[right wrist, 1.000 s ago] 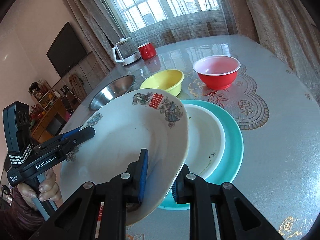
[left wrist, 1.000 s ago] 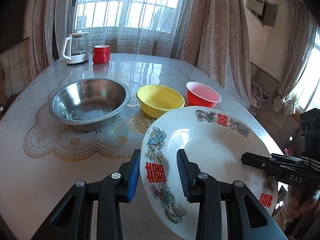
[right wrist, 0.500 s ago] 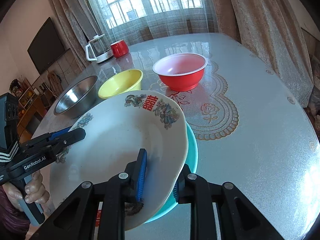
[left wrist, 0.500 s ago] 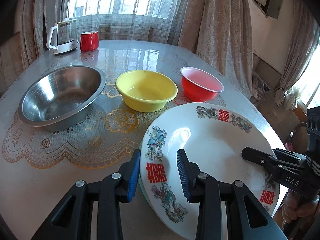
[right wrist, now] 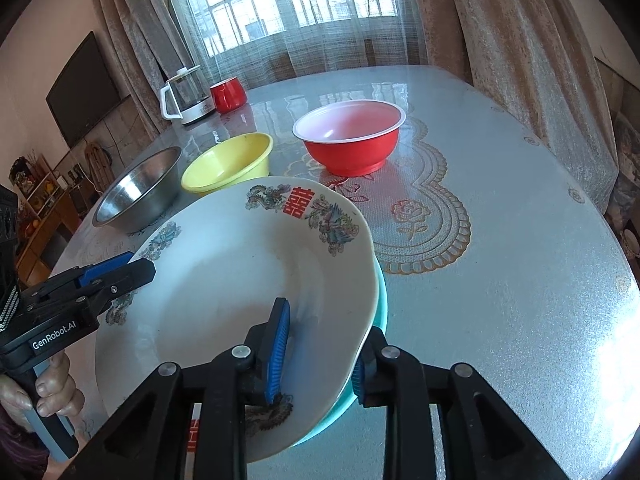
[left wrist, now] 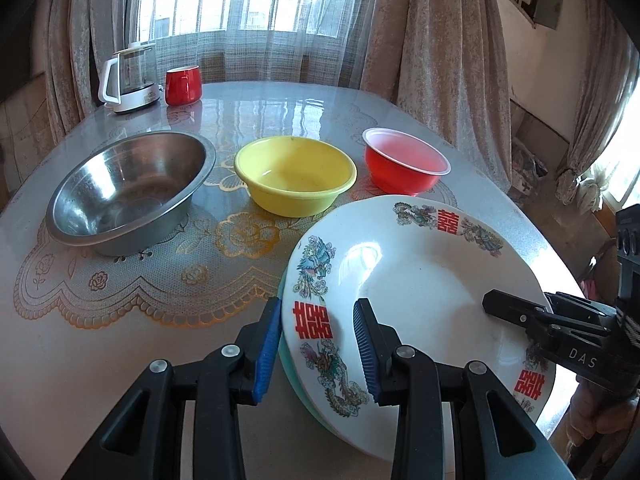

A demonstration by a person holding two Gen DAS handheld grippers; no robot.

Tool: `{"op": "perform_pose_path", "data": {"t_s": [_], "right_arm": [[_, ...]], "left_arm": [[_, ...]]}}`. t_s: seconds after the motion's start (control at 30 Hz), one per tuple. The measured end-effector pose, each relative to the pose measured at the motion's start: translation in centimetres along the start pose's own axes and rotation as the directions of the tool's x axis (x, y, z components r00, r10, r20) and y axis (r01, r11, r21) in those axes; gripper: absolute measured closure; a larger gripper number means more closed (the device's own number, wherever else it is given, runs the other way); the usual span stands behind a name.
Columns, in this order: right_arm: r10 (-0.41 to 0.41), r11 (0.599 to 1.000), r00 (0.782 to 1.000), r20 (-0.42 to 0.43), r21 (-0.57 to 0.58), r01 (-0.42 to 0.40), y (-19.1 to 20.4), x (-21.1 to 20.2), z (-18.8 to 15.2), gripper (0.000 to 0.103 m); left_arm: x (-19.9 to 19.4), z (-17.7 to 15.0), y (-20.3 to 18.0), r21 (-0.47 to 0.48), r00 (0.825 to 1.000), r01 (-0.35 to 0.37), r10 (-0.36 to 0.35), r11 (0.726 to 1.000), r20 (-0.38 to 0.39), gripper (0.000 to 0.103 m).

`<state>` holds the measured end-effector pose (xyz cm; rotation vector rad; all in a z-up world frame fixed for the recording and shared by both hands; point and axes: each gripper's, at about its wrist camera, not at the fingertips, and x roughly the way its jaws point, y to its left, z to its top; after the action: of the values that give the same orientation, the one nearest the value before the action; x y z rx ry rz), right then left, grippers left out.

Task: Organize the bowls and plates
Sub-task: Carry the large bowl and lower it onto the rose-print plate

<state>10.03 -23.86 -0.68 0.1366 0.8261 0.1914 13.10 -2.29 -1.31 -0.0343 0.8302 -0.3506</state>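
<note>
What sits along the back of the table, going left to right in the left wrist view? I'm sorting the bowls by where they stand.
Kettle → red cup → steel bowl → yellow bowl → red bowl.

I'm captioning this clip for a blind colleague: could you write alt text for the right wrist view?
A white plate with red and floral decoration sits on a teal plate, its rim between the right gripper fingers, whose jaws have just been opening. Across it the left gripper holds the far rim; steel, yellow and red bowls stand behind.
</note>
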Motion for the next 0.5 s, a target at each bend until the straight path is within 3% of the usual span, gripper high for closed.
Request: {"op": "perform_pose_path", "data": {"t_s": [0.33,0.43,0.5], "right_arm": [[0.031,0.995,0.996,0.081,0.093,-0.039,-1.7,-3.1,-1.2,0.075],[0.035,0.996,0.995,0.098,0.082,-0.044,-1.2,-3.3,-1.4,0.084],[0.025,0.996,0.995,0.095,0.080,-0.033,-1.0,-3.0,-1.4,0.084]], "left_arm": [[-0.7,-1.2,-0.3,-0.003,1.000,-0.006,0.006,1.000,-0.003,0.067],[-0.9,-1.3,-0.3,-0.009,1.000,-0.010,0.010,1.000,-0.002,0.067],[-1.1,-1.3,-0.4,-0.010,1.000,-0.014,0.014,1.000,0.004,0.067]]}}
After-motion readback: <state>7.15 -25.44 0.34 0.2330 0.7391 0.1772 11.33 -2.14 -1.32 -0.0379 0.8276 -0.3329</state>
